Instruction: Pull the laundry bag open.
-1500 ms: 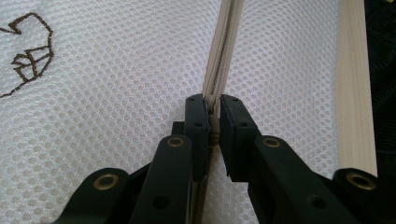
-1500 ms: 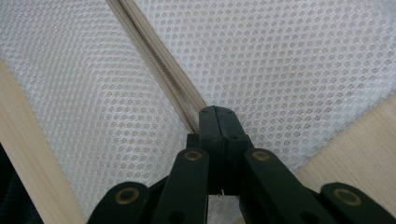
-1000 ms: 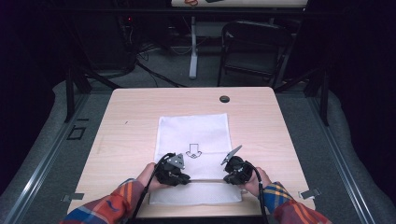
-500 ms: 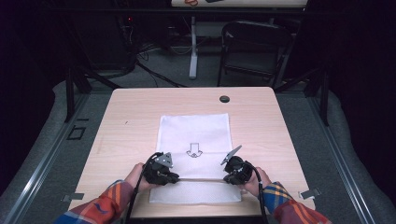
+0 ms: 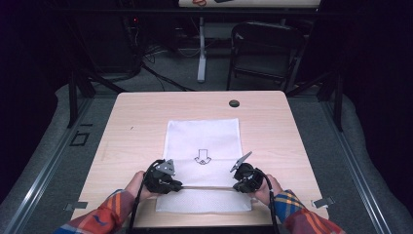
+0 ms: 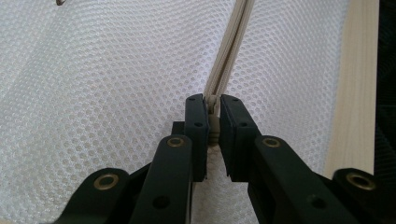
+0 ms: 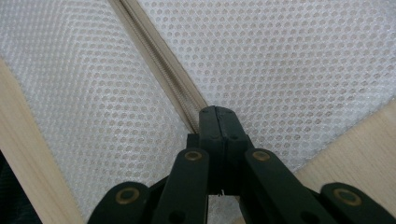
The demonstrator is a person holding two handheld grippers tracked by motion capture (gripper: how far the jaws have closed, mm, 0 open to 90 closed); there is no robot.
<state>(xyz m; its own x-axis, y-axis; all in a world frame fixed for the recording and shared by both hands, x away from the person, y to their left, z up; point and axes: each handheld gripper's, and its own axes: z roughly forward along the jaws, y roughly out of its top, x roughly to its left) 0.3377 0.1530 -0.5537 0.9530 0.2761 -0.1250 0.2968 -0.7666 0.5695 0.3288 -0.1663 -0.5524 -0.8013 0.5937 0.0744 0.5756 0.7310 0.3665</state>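
A white mesh bag (image 5: pixel 203 139) with a printed arrow (image 5: pixel 202 158) lies flat on the wooden table (image 5: pixel 136 122). A beige zipper (image 5: pixel 207 187) runs across its near end. My left gripper (image 5: pixel 178 186) is at the zipper's left part. In the left gripper view that gripper (image 6: pixel 212 105) is shut on the zipper pull (image 6: pixel 214 126), with the zipper tape (image 6: pixel 233 51) running away from it. My right gripper (image 5: pixel 234 186) holds the zipper's right end. In the right gripper view its jaws (image 7: pixel 217 114) are pressed together on the bag where the zipper (image 7: pixel 154 56) ends.
A black round grommet (image 5: pixel 234 103) sits in the table near its far edge. A dark chair (image 5: pixel 265 48) and a white post (image 5: pixel 201 48) stand on the floor beyond the table. Bare wood lies on both sides of the bag.
My left gripper has slid to the left along the zipper, widening the gap between the two grippers. The right gripper has stayed where it was.
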